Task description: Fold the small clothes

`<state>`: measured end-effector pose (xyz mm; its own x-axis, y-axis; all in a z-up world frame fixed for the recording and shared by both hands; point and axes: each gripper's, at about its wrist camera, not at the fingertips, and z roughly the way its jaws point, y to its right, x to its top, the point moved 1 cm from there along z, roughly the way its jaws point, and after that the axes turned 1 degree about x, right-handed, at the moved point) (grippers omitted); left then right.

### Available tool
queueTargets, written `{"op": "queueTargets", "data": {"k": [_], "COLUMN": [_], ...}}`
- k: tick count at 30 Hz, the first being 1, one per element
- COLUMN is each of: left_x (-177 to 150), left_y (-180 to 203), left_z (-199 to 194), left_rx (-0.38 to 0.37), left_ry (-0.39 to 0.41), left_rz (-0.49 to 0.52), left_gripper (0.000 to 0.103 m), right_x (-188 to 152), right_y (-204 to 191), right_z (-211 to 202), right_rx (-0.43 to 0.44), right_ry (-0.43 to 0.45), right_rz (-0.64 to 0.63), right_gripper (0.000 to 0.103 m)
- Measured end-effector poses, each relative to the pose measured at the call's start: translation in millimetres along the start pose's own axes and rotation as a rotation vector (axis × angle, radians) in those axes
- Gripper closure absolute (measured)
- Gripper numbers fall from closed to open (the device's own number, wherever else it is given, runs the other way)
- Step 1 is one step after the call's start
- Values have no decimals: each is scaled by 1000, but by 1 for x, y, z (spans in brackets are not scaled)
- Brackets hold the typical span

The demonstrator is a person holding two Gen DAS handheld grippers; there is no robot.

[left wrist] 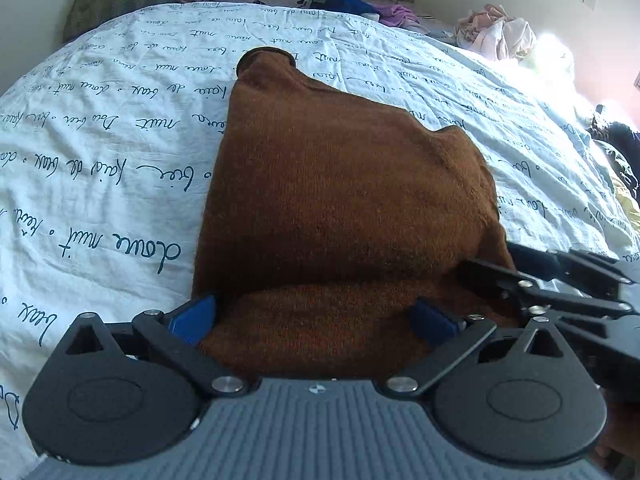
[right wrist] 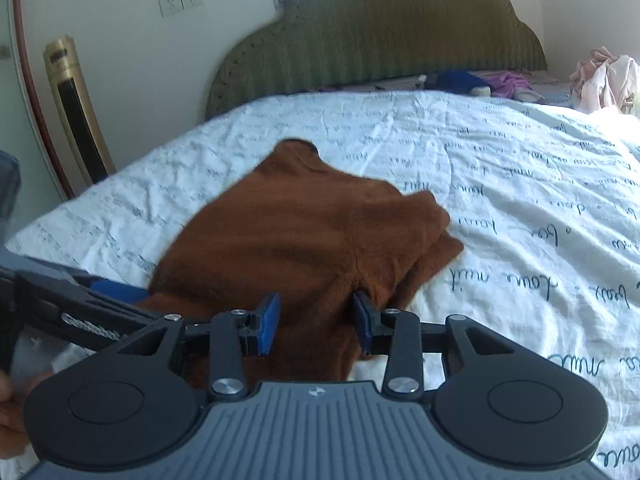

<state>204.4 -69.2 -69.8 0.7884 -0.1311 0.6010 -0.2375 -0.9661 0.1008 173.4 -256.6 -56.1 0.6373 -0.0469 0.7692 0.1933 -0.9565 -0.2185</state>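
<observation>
Sweater (left wrist: 340, 200) between both grippers' fingers (left wrist: 192, 318)

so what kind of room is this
Almost certainly a home bedroom. A brown garment lies on a bed covered by a white duvet printed with handwriting, a green upholstered headboard stands against the wall, and loose clothes are piled at the far side.

The sweater (left wrist: 340, 200) lies on the bed (left wrist: 100, 160) before me, headboard (right wrist: 380, 40) behind it, a clothes pile (right wrist: 608, 80) far right. My left hand-held gripper (left wrist: 316, 316) and right hand-held gripper (right wrist: 316, 320) straddle its near edge.
</observation>
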Motion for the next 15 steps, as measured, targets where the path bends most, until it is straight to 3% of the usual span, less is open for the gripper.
{"op": "queueTargets", "data": {"k": [6, 9, 12, 15], "left_x": [-4, -7, -16, -34], "left_y": [-2, -11, -24, -35], "left_z": [-1, -5, -14, -31], "left_rx": [30, 21, -5, 29], "left_ry": [-7, -26, -43, -22], "left_rz": [5, -22, -40, -34], "left_gripper": [0, 0, 0, 0], "right_x": [-12, -17, -30, -48], "right_y": [13, 7, 0, -13], "right_z": [3, -16, -36, -49], "right_rx": [-19, -9, -22, -38], "right_ry": [-8, 3, -9, -27], "right_rz": [82, 120, 178, 165], "right_gripper": [45, 45, 25, 24]}}
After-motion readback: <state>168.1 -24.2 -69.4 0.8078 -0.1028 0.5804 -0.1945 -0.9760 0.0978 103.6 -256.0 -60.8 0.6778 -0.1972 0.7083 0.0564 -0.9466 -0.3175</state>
